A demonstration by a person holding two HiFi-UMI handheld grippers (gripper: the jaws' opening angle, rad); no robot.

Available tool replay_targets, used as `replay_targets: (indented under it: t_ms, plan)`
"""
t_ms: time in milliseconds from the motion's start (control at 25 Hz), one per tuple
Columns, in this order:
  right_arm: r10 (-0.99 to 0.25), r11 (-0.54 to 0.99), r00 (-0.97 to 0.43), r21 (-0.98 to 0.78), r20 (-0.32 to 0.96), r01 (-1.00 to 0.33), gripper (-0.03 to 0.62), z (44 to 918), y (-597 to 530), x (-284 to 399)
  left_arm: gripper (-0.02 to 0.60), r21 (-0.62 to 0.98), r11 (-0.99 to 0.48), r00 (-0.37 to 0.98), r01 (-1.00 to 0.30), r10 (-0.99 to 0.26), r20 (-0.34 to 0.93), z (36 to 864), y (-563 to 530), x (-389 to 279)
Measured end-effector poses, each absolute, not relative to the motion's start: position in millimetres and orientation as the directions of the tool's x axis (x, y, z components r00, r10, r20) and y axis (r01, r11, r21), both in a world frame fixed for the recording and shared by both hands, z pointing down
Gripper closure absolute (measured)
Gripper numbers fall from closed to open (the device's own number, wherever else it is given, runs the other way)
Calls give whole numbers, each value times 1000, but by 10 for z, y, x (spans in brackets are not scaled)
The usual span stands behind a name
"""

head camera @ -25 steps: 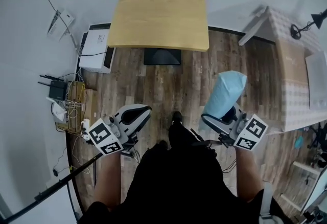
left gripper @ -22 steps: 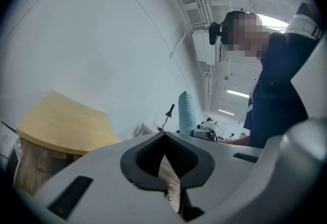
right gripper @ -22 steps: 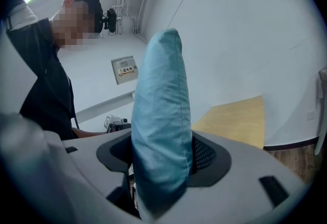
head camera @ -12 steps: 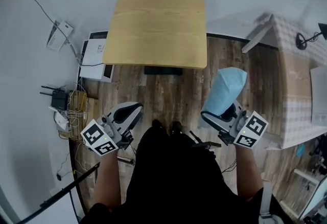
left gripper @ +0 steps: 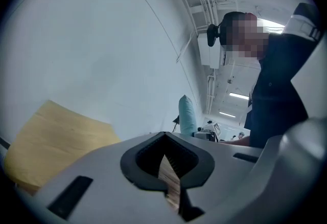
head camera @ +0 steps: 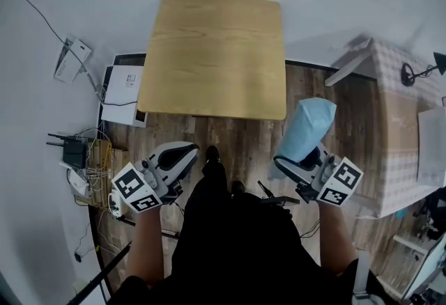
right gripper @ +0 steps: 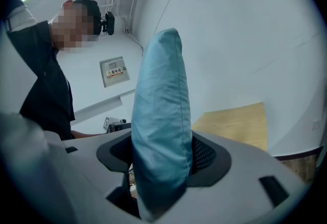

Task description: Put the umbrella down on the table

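A folded light-blue umbrella [head camera: 307, 127] stands up from my right gripper [head camera: 291, 163], whose jaws are shut on its lower part. In the right gripper view the umbrella [right gripper: 161, 115] fills the middle between the jaws of the right gripper [right gripper: 158, 169]. The wooden table [head camera: 216, 54] is ahead of both grippers, its top bare; it also shows as the table [right gripper: 238, 122] and the table [left gripper: 50, 137]. My left gripper [head camera: 182, 156] is shut with nothing in it. In the left gripper view, the left gripper [left gripper: 166, 168] points upward, with the umbrella [left gripper: 187, 116] off to its right.
On the floor at left lie a white box [head camera: 122, 85], a router [head camera: 72, 153] and tangled cables [head camera: 96, 164]. A counter with a checked cloth [head camera: 398, 122] stands at the right. The person's dark clothing [head camera: 237, 241] fills the bottom centre.
The table has drawn nearer and lower in the head view as the person stepped forward. Both grippers keep their pose; the umbrella stays in the right one.
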State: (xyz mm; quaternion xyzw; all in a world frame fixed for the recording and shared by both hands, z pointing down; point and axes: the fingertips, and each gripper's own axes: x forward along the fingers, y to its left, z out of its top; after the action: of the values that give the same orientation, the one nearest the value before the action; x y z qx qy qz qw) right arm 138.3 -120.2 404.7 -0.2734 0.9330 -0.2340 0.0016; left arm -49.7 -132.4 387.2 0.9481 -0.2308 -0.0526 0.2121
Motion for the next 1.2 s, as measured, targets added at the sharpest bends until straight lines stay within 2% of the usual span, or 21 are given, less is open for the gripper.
replay_targets:
  t_ms: [320, 760, 1040, 1200]
  plan:
    - [-527, 727, -831, -412, 179, -549, 313, 3867, -2066, 875, 571, 452, -821, 907, -348, -417, -58, 3815, -2178, -865]
    - [-556, 709, -789, -348, 260, -614, 313, 3873, -2725, 714, 571, 484, -840, 942, -244, -325, -89, 3895, -2949, -782]
    - [-506, 716, -808, -376, 300, -588, 313, 4228, -3300, 885, 571, 502, -809, 937, -305, -348, 8, 4202, -3518, -588]
    - [-470, 727, -820, -384, 326, -569, 313, 4389, -3727, 1023, 571, 495, -776, 915, -392, -386, 120, 4403, -3810, -471]
